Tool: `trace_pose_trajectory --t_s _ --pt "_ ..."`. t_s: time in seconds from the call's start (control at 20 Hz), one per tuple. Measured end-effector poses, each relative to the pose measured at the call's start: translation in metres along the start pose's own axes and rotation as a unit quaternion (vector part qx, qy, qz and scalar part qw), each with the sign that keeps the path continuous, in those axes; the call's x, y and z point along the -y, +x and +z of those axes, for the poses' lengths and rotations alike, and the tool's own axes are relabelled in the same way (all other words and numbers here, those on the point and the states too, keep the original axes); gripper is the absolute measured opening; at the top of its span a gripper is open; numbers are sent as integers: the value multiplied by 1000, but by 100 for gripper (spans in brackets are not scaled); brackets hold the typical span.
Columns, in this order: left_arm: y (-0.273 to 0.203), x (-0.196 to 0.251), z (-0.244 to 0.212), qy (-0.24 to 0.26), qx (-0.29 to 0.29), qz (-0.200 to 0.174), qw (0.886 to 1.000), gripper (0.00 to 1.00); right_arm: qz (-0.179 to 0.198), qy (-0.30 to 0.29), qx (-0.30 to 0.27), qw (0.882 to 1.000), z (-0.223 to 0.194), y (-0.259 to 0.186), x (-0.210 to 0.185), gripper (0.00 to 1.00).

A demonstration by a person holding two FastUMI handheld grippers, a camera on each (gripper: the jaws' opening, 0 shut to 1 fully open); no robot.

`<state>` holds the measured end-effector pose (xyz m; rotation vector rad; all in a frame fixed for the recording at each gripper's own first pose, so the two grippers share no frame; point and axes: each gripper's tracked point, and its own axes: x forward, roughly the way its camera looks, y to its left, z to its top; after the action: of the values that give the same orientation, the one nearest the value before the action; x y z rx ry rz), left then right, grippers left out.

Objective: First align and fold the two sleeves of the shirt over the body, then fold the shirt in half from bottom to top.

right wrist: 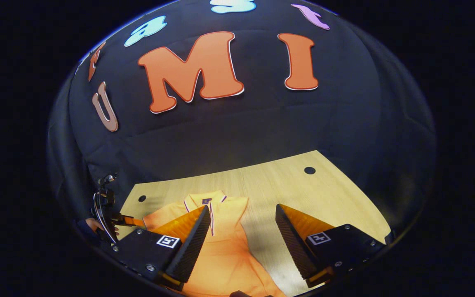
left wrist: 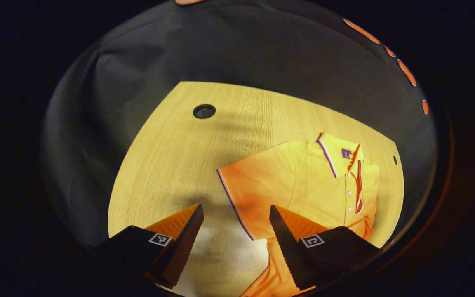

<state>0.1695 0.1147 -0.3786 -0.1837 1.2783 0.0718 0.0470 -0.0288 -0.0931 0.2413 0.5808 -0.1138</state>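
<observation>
Shirt [left wrist: 303, 181] hem cut off at bottom edge; right gripper fingers [right wrist: 192, 243] hide shirt's near sleeve

The left gripper view is taken from above the table [left wrist: 171, 156], angled steeply down from the shirt's [left wrist: 303, 181] sleeve side, with the left gripper [left wrist: 236, 214] held open close above the wood. The right gripper view is taken lower and flatter from the hem end, facing along the shirt [right wrist: 221, 247] toward the booth wall [right wrist: 237, 136], between the spread fingers of the right gripper [right wrist: 243, 214]. Shirt, tabletop and wall are shared by both views, and the left gripper [right wrist: 124, 220] is seen far off at the right view's left edge.
</observation>
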Motion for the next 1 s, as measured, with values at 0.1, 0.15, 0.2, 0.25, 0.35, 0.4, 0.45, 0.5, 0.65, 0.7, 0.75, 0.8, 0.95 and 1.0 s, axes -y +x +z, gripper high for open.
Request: trace_pose_trajectory --t_s 0.1,0.15,0.2,0.25,0.35,0.4,0.45,0.5,0.65,0.7,0.75,0.8,0.95,1.0 --pt "12 4 -4 -2 -37 2 999 97 -9 -5 0 1000 -5 -8 7 96" --pt "21 6 0 -5 -44 2 999 97 -10 -7 0 1000 -6 -12 9 96" --pt "26 8 -5 -7 -63 10 998 95 -12 -9 1 1000 -7 -16 12 96" --pt "31 12 -4 -8 -71 8 997 94 -11 -13 3 1000 -7 -19 15 96" --pt "41 8 -7 -1 -95 32 995 94 -15 -19 1 1000 -10 -23 23 97" --pt "47 8 -5 3 -100 42 994 94 -17 -19 1 1000 -10 -23 27 97" --pt "49 8 -1 4 -100 50 994 93 -17 -17 3 1000 -10 -25 29 97" --pt "53 5 1 2 -106 57 993 80 -19 -13 3 1000 -10 -25 33 97" --pt "57 14 5 -7 -111 53 992 62 -24 -12 -1 1000 -16 -27 43 97" --pt "59 16 5 -12 -110 42 993 60 -23 -12 -2 1000 -18 -27 44 97" --pt "58 17 7 -12 -106 43 993 44 -24 -11 -4 1000 -20 -27 46 97" --pt "55 19 8 -12 -103 42 994 28 -21 -8 -5 1000 -21 -27 46 97" --pt "51 29 13 8 -89 20 996 12 -21 1 -10 1000 -27 -25 50 97" --pt "46 33 18 15 -76 17 997 11 -22 2 -9 1000 -27 -23 52 97"
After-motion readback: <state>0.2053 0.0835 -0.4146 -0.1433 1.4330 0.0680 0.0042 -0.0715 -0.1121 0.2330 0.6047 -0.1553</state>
